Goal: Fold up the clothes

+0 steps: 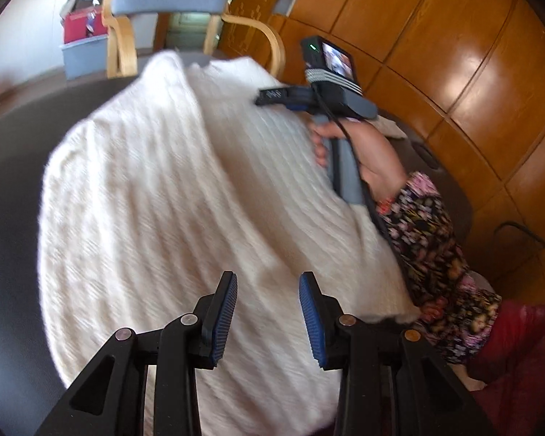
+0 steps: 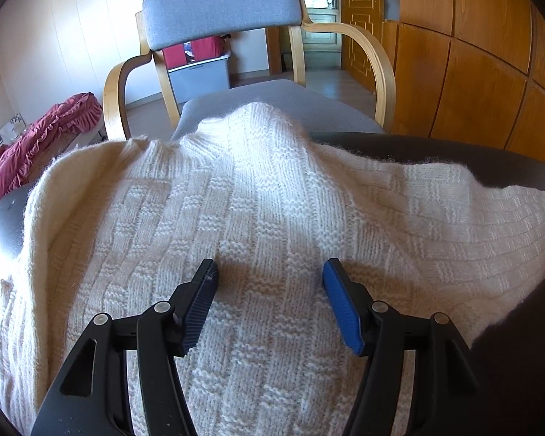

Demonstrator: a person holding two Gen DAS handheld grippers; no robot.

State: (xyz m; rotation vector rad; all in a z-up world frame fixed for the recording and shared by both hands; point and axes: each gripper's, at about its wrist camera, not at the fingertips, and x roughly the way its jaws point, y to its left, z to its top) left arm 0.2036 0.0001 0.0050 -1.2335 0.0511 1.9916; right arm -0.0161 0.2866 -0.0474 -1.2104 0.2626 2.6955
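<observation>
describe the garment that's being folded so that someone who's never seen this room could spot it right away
Find the armchair with the grey padded back and bent wooden arms; in front of it is a dark table. Spread over most of that table is the cream knit sweater, its ribbed collar pointing toward the chair. Its pale basket-weave knit sets it apart from the ruffled red fabric heaped off to the left.

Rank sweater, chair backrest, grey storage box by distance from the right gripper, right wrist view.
1. sweater, directly under the right gripper.
2. chair backrest, beyond the sweater, centre.
3. grey storage box, on the floor behind the chair.
</observation>
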